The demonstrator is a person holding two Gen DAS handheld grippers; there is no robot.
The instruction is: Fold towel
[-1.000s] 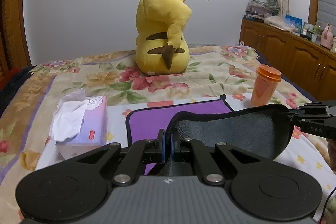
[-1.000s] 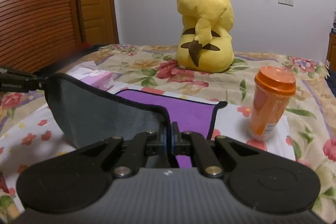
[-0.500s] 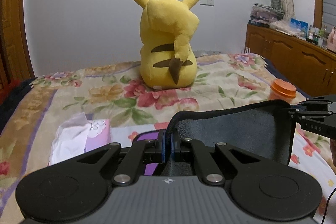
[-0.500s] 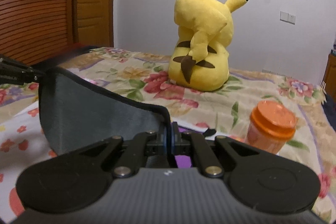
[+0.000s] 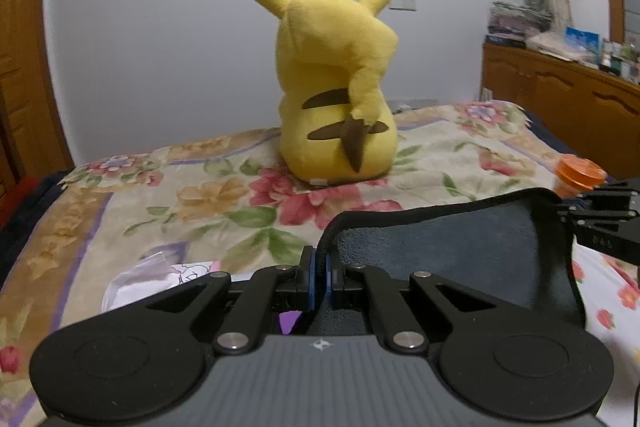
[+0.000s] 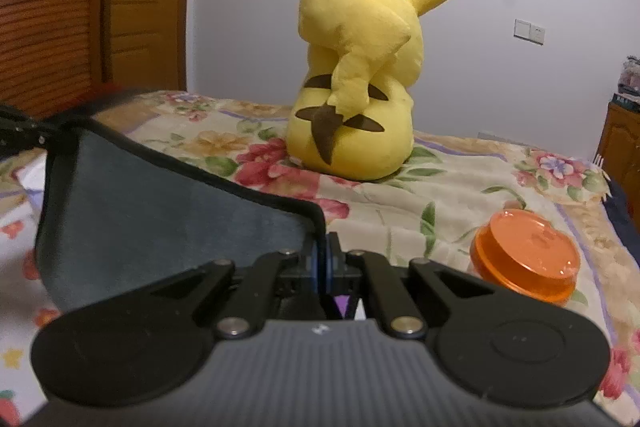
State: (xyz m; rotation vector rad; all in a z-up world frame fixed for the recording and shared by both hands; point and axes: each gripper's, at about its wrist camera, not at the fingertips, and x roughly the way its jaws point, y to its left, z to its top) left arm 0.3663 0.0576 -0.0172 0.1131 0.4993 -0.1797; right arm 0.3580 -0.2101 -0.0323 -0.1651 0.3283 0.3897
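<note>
The towel [image 5: 452, 247] is grey on the side facing me, purple on the other, with a black hem. It hangs lifted between both grippers above the bed. My left gripper [image 5: 319, 269] is shut on its left corner. My right gripper [image 6: 323, 261] is shut on its right corner, and it also shows in the left wrist view [image 5: 576, 213]. The towel [image 6: 160, 211] spans from the right gripper to the left one at the frame's left edge. A sliver of purple [image 6: 343, 303] shows under the right fingers.
A yellow Pikachu plush [image 5: 336, 99] sits on the floral bedspread [image 5: 208, 195] beyond the towel. An orange-lidded cup [image 6: 526, 259] stands to the right. A tissue pack [image 5: 160, 275] lies to the left. A wooden cabinet [image 5: 568, 115] lines the right wall.
Both grippers have raised the towel's near edge and carried it forward toward the plush. The purple side that lay spread on the bed is now almost hidden behind the lifted grey side.
</note>
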